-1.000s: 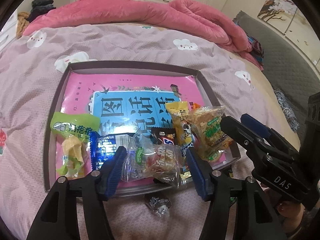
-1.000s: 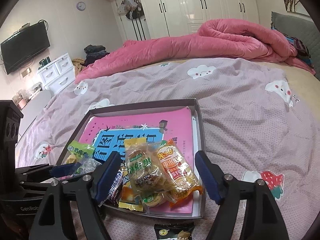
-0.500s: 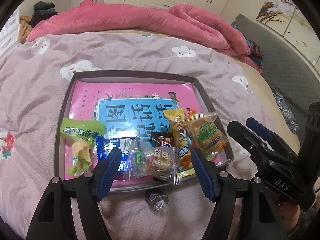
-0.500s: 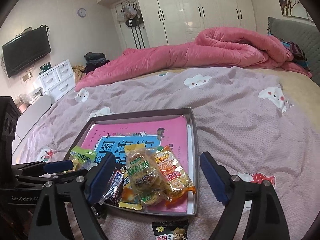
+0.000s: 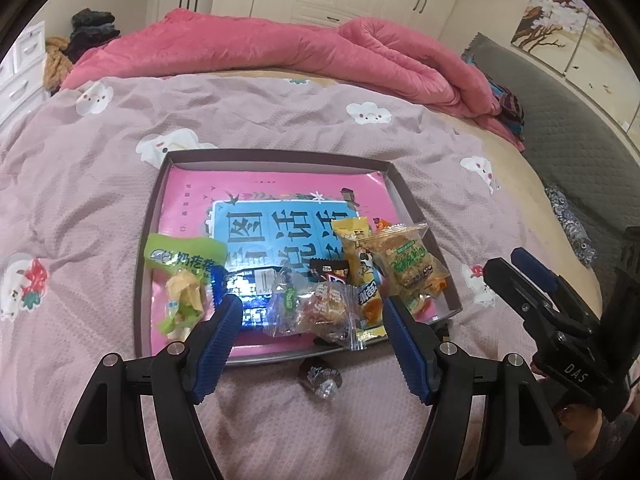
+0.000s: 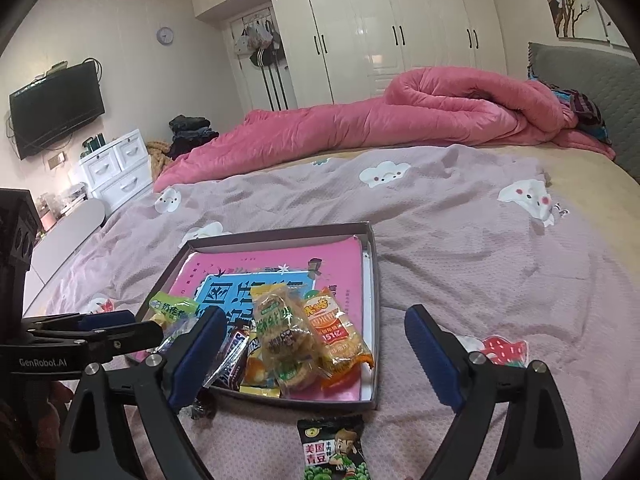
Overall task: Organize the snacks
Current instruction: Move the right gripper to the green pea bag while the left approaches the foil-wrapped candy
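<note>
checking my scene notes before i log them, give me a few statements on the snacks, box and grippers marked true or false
1. The snacks lie in a shallow box on the bed. True.
2. The left gripper clamps a snack. False: it is open, gripping nothing.
3. A black and green snack packet lies outside the box. True.
4. The right gripper is shut. False: it is open and empty.
5. The box holds a pink book. True.
</note>
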